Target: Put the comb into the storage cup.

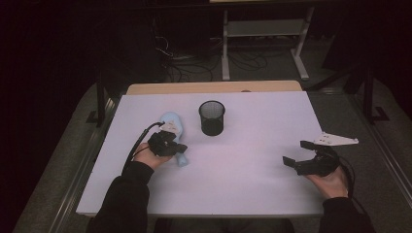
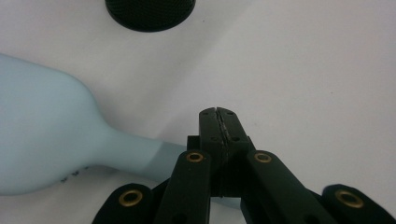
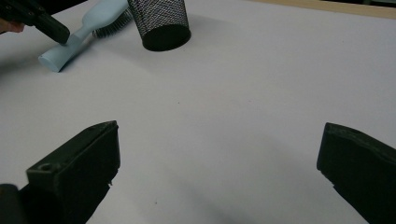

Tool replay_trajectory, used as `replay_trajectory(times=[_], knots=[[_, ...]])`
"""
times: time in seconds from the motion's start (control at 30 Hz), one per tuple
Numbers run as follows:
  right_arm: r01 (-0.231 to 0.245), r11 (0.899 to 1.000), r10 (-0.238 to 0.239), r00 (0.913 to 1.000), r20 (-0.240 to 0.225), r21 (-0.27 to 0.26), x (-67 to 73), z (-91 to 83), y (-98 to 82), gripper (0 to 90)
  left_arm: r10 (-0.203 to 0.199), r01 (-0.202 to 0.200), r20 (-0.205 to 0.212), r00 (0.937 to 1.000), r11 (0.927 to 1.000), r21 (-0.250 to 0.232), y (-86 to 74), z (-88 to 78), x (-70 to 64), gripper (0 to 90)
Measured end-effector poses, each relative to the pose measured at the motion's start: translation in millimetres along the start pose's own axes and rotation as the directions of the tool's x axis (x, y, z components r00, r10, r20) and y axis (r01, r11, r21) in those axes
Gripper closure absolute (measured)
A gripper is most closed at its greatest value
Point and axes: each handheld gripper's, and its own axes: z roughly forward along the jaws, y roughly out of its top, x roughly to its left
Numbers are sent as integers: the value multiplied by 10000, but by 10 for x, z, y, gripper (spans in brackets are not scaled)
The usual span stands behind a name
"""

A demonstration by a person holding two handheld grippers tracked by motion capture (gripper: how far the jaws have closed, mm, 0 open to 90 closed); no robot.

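High view: black mesh cup [image 1: 212, 117] stands upper centre on the white surface [image 1: 252, 160], just right of the pale blue hairbrush [image 1: 175, 131]. Left hand-held gripper [image 1: 180, 147], jaws together and empty, rests over the brush handle. Right hand-held gripper [image 1: 295, 153], jaws apart, lower right, well apart.

White table [image 1: 252, 165]: pale blue hairbrush [image 1: 174, 127] lying flat, black mesh cup [image 1: 212, 117] upright, seemingly empty.
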Motion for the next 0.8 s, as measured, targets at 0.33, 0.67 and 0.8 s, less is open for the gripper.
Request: replay_trajectory(times=[0.33, 0.67, 0.8], knots=[[-8, 10000, 8, 10000, 19, 33, 4, 6, -2, 0, -144, 145, 72, 9999, 9997, -180, -57, -52, 21, 900], [-7, 10000, 7, 10000, 17, 34, 1, 3, -5, 0, -131, 133, 103, 9999, 9998, -122, -41, -21, 8, 900], [-11, 10000, 11, 10000, 4, 45, 1, 6, -5, 0, -184, 185, 103, 9998, 9998, -121, -37, -10, 13, 900]])
